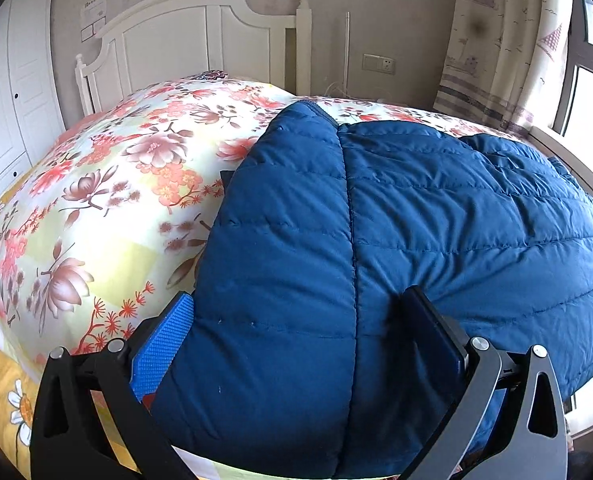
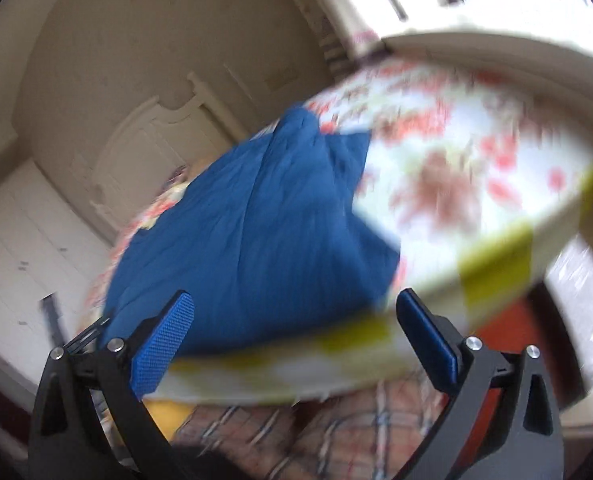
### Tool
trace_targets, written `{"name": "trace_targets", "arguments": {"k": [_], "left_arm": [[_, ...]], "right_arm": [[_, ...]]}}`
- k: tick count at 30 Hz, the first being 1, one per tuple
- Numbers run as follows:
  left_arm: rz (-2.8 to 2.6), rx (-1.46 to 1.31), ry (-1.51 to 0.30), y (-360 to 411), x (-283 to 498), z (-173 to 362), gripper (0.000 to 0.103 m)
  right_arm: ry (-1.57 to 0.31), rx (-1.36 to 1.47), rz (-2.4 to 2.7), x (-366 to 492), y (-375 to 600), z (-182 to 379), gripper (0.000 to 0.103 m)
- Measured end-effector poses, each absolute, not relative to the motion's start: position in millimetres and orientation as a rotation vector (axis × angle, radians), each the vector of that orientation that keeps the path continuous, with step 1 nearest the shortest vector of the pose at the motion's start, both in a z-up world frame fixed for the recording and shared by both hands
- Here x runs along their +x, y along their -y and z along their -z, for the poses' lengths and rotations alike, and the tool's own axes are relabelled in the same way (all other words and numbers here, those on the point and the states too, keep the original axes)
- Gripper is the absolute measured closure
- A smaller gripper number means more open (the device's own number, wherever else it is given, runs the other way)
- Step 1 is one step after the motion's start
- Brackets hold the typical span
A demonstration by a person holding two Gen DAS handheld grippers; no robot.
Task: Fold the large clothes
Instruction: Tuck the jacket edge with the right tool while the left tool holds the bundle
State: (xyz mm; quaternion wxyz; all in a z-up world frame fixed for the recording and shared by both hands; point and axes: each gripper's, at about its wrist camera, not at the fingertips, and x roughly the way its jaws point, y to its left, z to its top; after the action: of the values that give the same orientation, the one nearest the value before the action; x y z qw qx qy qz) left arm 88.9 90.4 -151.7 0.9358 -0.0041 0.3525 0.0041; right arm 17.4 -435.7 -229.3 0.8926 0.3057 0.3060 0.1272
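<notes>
Left gripper spread wide around a padded fold of the blue quilted jacket, pads beside it, not pinching. Right gripper wide apart, holding nothing, off the bed's near edge. Jacket spread on the floral bedspread. Beyond, white headboard, curtain.

Blue quilted jacket fills the left gripper jaws (spread wide), lying on floral bedding.

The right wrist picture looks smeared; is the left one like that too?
No. The left wrist view is sharp: stitching on the blue jacket reads clearly, though straight lines bow near its edges. The right wrist view has motion blur over the floral bedspread, and the window glares white.
</notes>
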Motion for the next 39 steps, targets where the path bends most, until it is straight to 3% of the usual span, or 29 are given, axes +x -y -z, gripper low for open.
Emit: {"name": "trace_targets", "arguments": {"k": [6, 21, 26, 27, 30, 31, 34, 39], "left_arm": [[-0.013, -0.007, -0.720, -89, 89, 152, 0.004], [-0.013, -0.034, -0.716, -89, 88, 155, 0.004], [-0.037, -0.032, -0.673, -72, 77, 121, 0.009], [-0.012, -0.012, -0.643, -60, 74, 108, 0.009], [0.054, 0.074, -0.599, -18, 79, 83, 0.006], [0.076, 0.084, -0.606, -6, 88, 79, 0.006], [0.093, 0.123, -0.662, 33, 130, 81, 0.006], [0.065, 0.320, -0.748, 94, 158, 129, 0.004]], "right_arm": [[-0.662, 0.669, -0.362, 30, 418, 252, 0.003], [-0.511, 0.804, -0.387, 84, 413, 232, 0.002], [-0.575, 0.651, -0.245, 108, 375, 210, 0.003], [-0.563, 0.658, -0.246, 110, 373, 209, 0.009], [-0.519, 0.671, -0.208, 108, 379, 204, 0.052], [-0.494, 0.680, -0.224, 107, 383, 202, 0.058], [-0.449, 0.656, -0.237, 101, 384, 196, 0.061], [-0.417, 0.611, -0.259, 99, 385, 185, 0.061]]}}
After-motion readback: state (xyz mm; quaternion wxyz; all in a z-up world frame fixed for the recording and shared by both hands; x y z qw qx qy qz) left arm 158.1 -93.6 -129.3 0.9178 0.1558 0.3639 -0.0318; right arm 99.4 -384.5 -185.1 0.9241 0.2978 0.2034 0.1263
